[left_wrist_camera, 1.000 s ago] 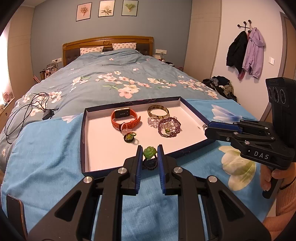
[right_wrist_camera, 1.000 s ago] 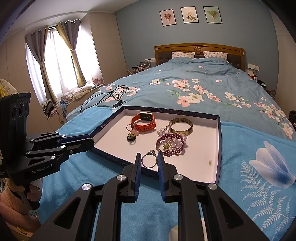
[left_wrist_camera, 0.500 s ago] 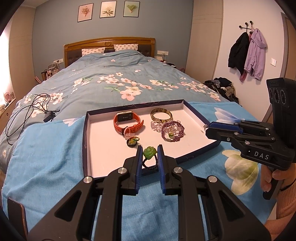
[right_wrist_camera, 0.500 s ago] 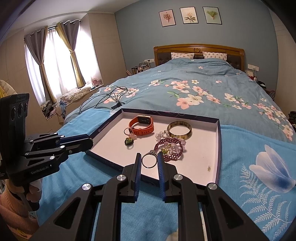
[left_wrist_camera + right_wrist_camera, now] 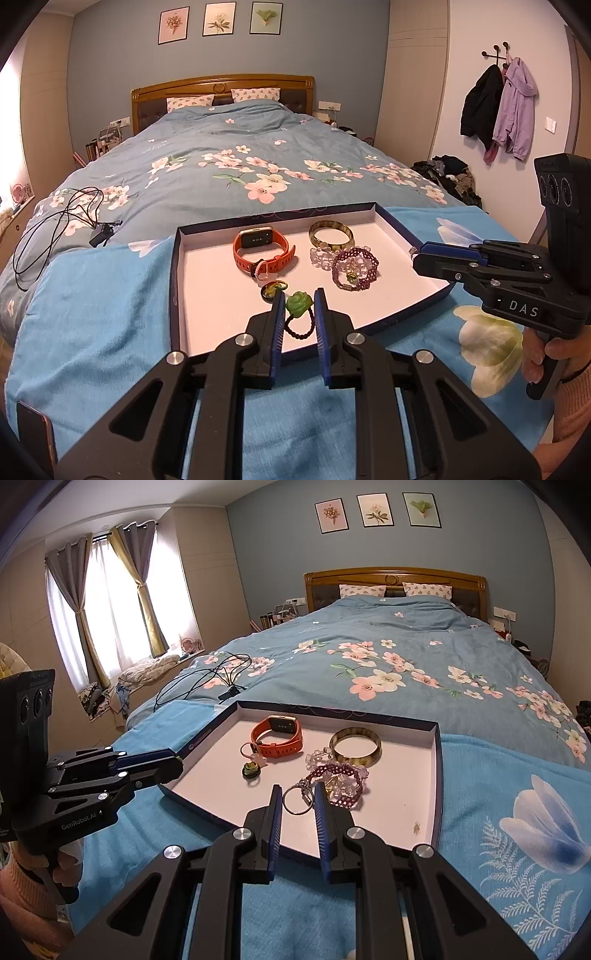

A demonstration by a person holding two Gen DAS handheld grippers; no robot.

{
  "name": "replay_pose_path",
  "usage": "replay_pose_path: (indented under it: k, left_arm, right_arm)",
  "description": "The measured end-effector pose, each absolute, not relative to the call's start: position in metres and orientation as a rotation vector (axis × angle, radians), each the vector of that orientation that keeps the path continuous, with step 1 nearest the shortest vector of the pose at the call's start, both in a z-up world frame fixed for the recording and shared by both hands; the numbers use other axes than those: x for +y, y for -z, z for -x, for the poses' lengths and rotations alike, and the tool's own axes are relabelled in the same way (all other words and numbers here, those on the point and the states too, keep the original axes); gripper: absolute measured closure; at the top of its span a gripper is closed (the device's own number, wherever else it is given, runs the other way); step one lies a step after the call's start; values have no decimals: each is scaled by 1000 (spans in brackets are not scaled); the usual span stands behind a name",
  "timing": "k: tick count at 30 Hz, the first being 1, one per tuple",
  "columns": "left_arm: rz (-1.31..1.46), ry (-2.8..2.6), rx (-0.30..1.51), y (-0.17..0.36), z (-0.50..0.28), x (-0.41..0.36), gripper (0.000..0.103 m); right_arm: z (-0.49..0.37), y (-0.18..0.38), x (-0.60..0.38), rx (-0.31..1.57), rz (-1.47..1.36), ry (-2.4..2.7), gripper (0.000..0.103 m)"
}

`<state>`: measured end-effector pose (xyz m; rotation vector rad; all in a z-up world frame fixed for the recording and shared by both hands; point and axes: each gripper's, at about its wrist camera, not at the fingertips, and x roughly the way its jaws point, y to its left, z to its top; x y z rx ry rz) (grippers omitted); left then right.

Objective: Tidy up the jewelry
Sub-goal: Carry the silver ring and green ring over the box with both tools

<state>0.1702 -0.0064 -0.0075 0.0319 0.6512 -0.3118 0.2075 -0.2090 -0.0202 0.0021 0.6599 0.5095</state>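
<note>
My left gripper [image 5: 299, 310] is shut on a ring with a green rose top and dark beaded band [image 5: 298, 303], held just over the near part of the white tray [image 5: 221, 295]. In the tray lie an orange watch [image 5: 264, 251], a mottled bangle [image 5: 330, 234], a clear bead bracelet [image 5: 320, 255], a purple bead bracelet [image 5: 354, 268] and a small green ring [image 5: 272, 288]. My right gripper [image 5: 298, 797] is shut on a thin silver ring [image 5: 297, 800], above the tray floor [image 5: 399, 786] beside the purple bracelet [image 5: 341, 781]. The right gripper [image 5: 417, 254] reaches in over the tray's right rim.
The tray rests on a bright blue blanket [image 5: 92, 314] spread over a floral bed. A black cable [image 5: 66, 214] lies on the bed to the left. A phone's edge [image 5: 35, 432] shows at the bottom left. Coats [image 5: 498, 107] hang on the right wall.
Both grippers have crept slightly forward, so each held ring now hangs a little further in over the tray floor. The grips and the tray's contents are unchanged.
</note>
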Motion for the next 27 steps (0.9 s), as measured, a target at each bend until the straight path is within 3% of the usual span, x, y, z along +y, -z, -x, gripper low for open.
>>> replay_pose_path:
  k: [27]
  left_arm:
    - [-22, 287, 662, 13, -192, -3, 87]
  right_arm:
    - [-223, 23, -210, 669, -3, -497, 87]
